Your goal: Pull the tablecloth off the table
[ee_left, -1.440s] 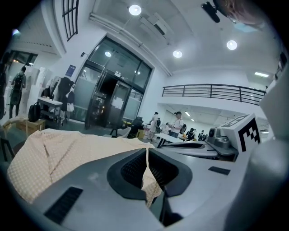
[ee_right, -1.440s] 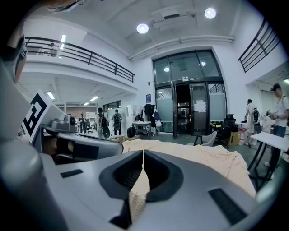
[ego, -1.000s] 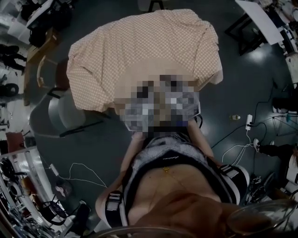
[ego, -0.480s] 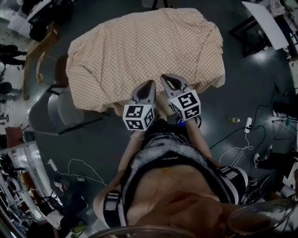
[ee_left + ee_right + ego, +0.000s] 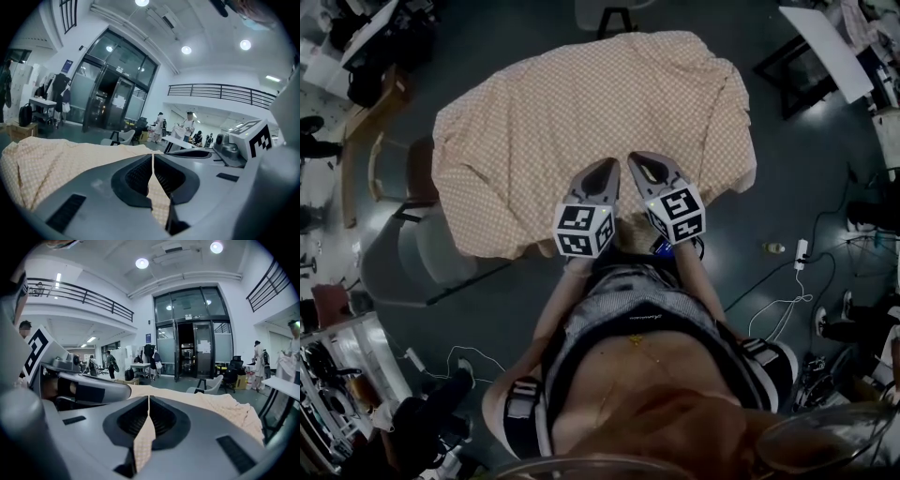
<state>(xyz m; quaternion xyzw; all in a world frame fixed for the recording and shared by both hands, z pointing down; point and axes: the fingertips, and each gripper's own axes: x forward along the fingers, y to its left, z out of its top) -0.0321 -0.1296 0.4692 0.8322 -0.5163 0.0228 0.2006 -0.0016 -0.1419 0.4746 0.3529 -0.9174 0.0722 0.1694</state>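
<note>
Head view. One tablecloth (image 5: 581,112), orange check, draped right over the table and hiding its top. Looks longest from the table's near-left corner to its far-right one. No part judged pulled clear yet. Two grippers side by side at the table's near edge: left gripper (image 5: 612,166) and right gripper (image 5: 635,157). Tips just over that edge, both pointing across the table and away from the body, neither nearer to the cloth than the other. With the cloth ahead of the fingers and the body behind them, judged a straight pull back off the near edge, both hands together. One grey chair (image 5: 417,244) just off the table's near-left side — a likely snag for trailing cloth.

Left gripper view. Jaws pressed together, a fold of the cloth nipped between the pads and showing below them. Rest of the cloth spread over the table ahead and to the left.

Right gripper view. Much the same — jaws closed tight on a strip of the checked cloth, which hangs out beneath them. Remainder stretched over the table ahead and to the right, rumpled toward the far edge.
</note>
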